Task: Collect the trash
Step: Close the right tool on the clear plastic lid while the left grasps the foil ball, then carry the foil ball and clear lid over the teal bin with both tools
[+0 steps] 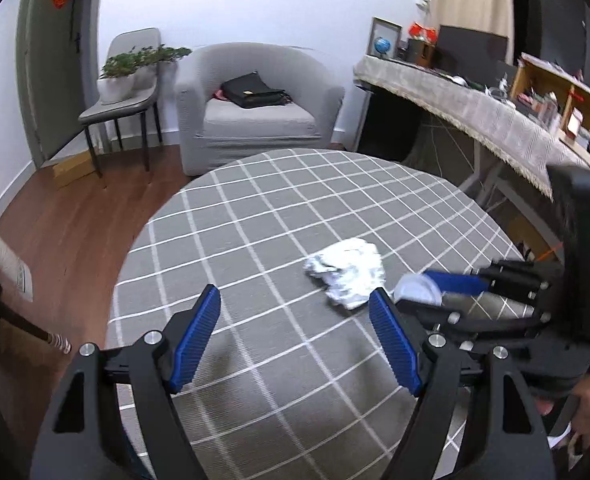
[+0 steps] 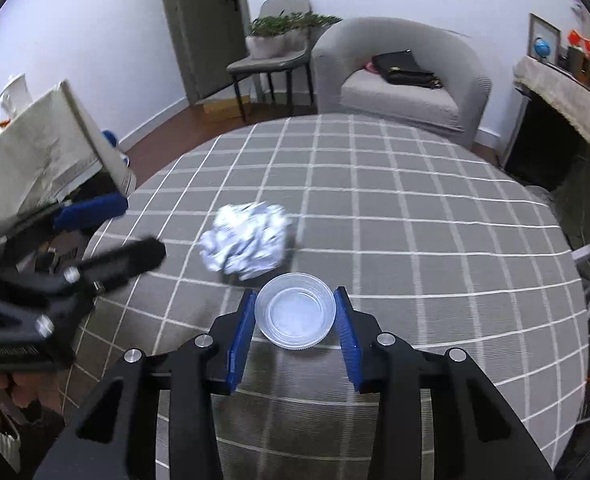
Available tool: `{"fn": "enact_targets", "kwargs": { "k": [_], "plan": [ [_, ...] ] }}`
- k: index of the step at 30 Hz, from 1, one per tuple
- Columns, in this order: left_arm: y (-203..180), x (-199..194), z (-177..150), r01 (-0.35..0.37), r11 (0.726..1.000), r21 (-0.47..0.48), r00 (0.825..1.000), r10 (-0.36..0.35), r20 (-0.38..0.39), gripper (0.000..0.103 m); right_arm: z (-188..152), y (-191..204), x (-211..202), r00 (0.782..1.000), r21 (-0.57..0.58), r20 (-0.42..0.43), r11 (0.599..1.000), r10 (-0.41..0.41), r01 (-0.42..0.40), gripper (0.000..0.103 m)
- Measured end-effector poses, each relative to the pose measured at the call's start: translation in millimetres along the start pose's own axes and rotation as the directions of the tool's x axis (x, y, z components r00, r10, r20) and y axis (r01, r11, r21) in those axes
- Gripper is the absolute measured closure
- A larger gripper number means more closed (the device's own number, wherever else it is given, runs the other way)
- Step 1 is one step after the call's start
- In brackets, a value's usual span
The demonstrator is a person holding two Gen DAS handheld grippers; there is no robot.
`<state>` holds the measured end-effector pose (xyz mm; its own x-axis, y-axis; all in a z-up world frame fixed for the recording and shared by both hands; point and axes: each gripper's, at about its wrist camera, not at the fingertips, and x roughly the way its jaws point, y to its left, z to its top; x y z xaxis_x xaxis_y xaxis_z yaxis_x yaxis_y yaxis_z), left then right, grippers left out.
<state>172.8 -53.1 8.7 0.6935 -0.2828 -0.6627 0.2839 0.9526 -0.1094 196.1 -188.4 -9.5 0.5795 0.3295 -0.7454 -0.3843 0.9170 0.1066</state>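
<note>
A crumpled ball of silver foil [image 1: 347,276] [image 2: 249,242] lies on the round table with the grey checked cloth [image 1: 255,208] [image 2: 415,220]. My left gripper [image 1: 295,294] [image 2: 123,232] hangs open above the cloth, nothing between its blue pads; the foil sits just past its right fingertip. A shallow clear plastic lid [image 2: 294,316] [image 1: 417,290] rests close in front of the foil. My right gripper [image 2: 295,295] [image 1: 413,290] straddles it, and both pads lie against its rim.
Beyond the table stand a grey armchair [image 1: 255,112] with a black bag [image 1: 251,90] and a chair with potted plants [image 1: 131,76]. A long cloth-covered desk [image 1: 475,108] runs along the right. A cloth-draped table corner [image 2: 51,156] juts in at the left.
</note>
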Motion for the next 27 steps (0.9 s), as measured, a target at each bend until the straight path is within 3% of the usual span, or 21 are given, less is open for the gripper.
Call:
{"fn": "enact_targets", "kwargs": {
  "k": [6,11,18,23,27],
  "plan": [
    [-23.1,16.2,5.4,0.011,0.999,0.048,1.000,-0.009,-0.027,0.024,3.4,-22.0,-8.8,1.000,0.033,0.025,0.999,0.000,-0.001,0.063],
    [-38.1,35.0,9.8,-0.021,0.996,0.084,0.996,0.027,-0.082,0.025,2.9,-44.8,-11.8,0.999,0.055,0.033,0.998,-0.005,0.003,0.063],
    [-41.2,59.2,16.0,-0.050,0.997,0.060,0.989,0.058,-0.136,0.030,0.8,-78.3,-15.7,0.999,0.112,0.044,0.993,0.025,-0.030,0.063],
    [-36.9,71.3,16.0,-0.046,0.999,0.022,0.986,0.049,-0.161,0.047,1.1,-81.2,-17.5,0.999,0.105,0.043,0.994,0.033,-0.037,0.063],
    [-36.8,68.1,13.7,-0.048,0.999,0.003,0.988,0.048,-0.144,0.048,-1.9,-81.4,-20.4,0.999,0.104,0.036,0.994,0.032,-0.035,0.063]
  ]
}}
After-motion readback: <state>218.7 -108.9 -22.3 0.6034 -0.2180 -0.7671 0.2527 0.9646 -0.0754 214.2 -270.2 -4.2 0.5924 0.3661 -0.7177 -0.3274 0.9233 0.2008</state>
